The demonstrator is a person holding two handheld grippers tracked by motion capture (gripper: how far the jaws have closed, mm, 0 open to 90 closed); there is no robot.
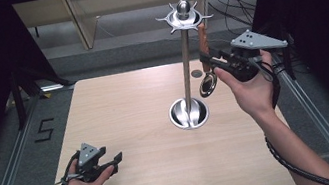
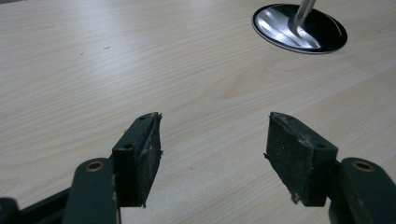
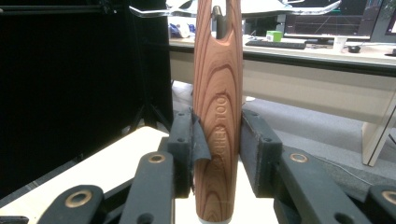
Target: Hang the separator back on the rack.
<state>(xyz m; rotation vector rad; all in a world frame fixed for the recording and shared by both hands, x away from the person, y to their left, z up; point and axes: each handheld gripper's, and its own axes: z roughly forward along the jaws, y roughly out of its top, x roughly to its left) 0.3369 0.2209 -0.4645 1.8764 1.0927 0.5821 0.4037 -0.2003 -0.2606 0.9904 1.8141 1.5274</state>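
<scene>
A metal utensil stand rises from a round base at the table's middle right, topped by a hooked ring. A spoon with a wooden handle and a metal bowl hangs upright beside the pole, just under the ring. My right gripper is shut on the wooden handle; the handle's slotted top reaches the ring's hooks. My left gripper rests low over the table's front left, open, with nothing between its pads.
The light wooden table has bare room at left and front. A small grey disc lies on the table behind the stand. Black curtains hang on both sides, a metal rail runs along the left, and cables lie at the back right.
</scene>
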